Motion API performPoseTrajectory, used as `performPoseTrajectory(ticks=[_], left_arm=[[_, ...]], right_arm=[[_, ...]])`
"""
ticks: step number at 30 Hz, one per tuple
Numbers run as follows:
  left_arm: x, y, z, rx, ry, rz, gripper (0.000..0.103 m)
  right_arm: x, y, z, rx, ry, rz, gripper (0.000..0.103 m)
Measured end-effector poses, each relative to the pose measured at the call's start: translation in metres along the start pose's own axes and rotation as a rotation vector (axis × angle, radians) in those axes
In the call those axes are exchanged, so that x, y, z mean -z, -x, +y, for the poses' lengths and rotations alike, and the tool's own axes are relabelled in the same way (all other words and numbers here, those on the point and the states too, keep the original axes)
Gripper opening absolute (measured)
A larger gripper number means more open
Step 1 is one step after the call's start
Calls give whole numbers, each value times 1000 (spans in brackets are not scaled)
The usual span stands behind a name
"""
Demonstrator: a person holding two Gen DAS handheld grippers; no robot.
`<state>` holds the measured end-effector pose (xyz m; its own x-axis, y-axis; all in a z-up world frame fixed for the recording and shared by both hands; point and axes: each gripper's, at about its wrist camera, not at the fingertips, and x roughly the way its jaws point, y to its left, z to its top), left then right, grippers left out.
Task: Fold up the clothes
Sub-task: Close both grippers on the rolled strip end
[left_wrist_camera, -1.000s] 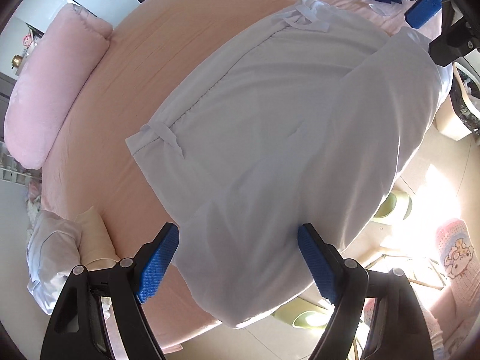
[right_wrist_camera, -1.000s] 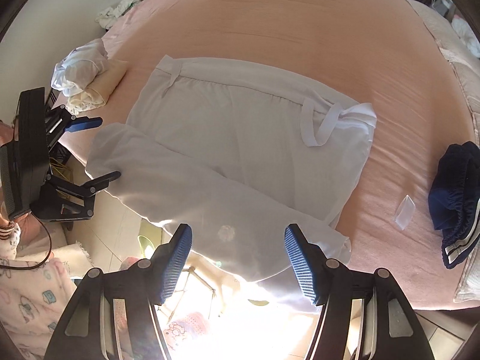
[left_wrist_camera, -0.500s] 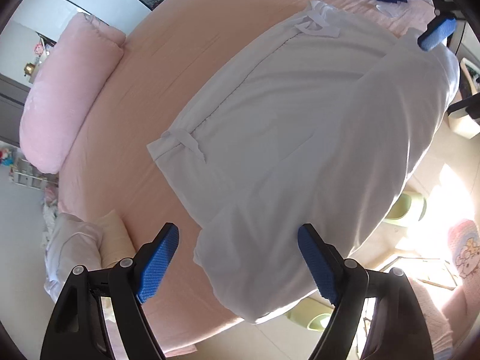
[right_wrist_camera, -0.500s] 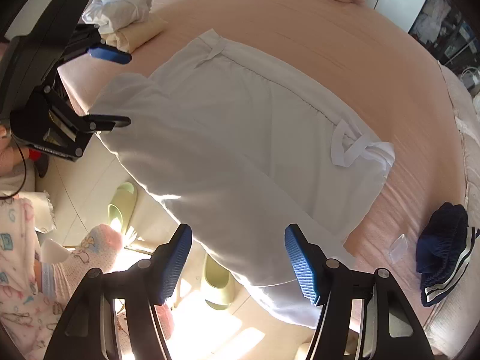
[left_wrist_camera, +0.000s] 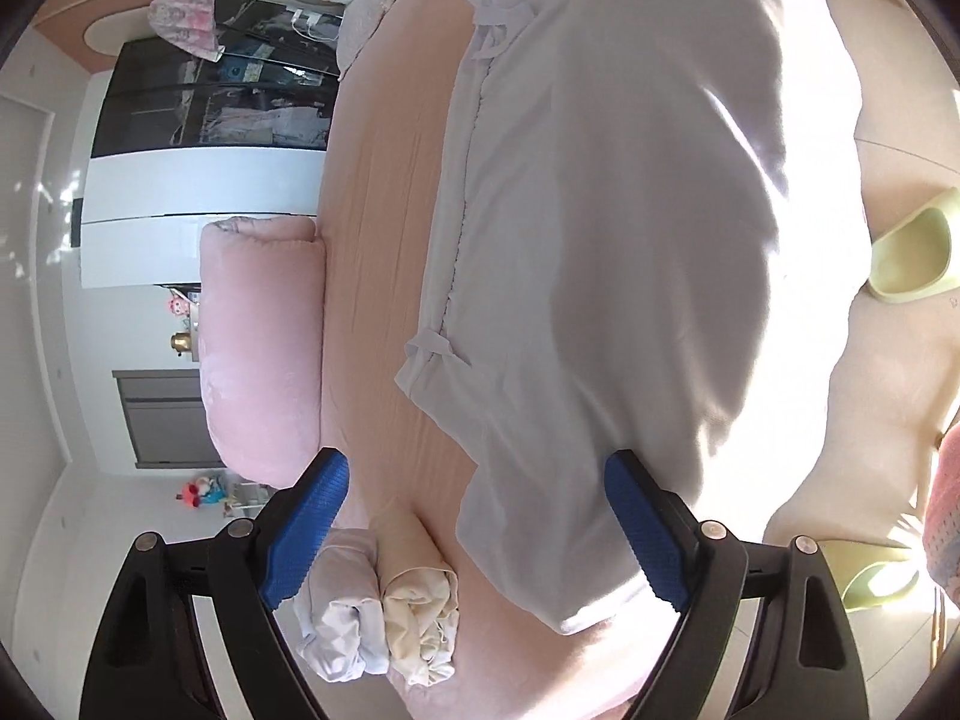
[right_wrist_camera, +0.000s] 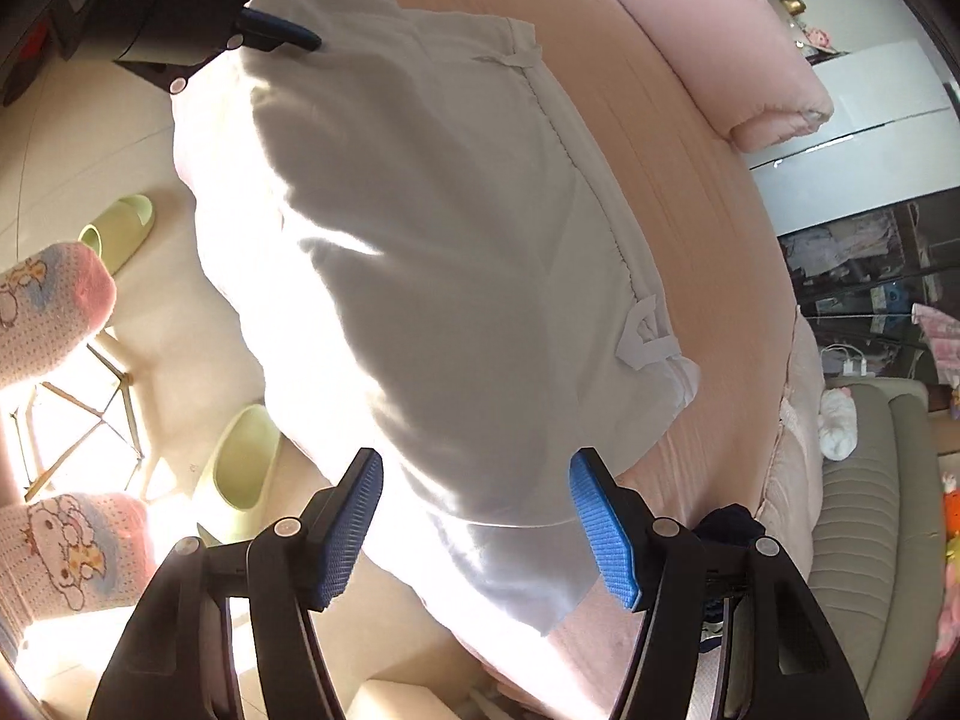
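A pink bed (left_wrist_camera: 384, 192) fills both views, and the white garment (left_wrist_camera: 600, 252) lies spread flat across it, one edge draped over the bed's side toward the sunlit floor. A pink pillow (left_wrist_camera: 258, 348) sits beside it at the bed's far edge. Two folded clothes (left_wrist_camera: 384, 600) rest near the garment's corner. The left claw (left_wrist_camera: 474, 534) has just been opening; it stands wide with the garment's corner between its pads, unpinched. The right claw (right_wrist_camera: 474, 525) gapes over the hanging edge, gripping nothing. No readable writing shows.
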<state>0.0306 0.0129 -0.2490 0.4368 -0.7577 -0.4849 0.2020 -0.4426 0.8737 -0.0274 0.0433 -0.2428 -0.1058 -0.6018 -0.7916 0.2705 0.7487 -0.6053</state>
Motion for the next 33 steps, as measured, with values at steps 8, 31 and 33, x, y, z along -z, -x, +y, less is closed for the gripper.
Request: performPoseTrajectory(ticks=[8, 31, 33], left_arm=[[7, 9, -14, -67, -61, -25, 88], [25, -8, -56, -194, -181, -18, 96], [31, -18, -62, -285, -228, -21, 100]], right_arm=[[11, -8, 19, 95, 106, 24, 72], [28, -48, 42, 339, 263, 102, 78], [29, -51, 42, 369, 275, 106, 78]])
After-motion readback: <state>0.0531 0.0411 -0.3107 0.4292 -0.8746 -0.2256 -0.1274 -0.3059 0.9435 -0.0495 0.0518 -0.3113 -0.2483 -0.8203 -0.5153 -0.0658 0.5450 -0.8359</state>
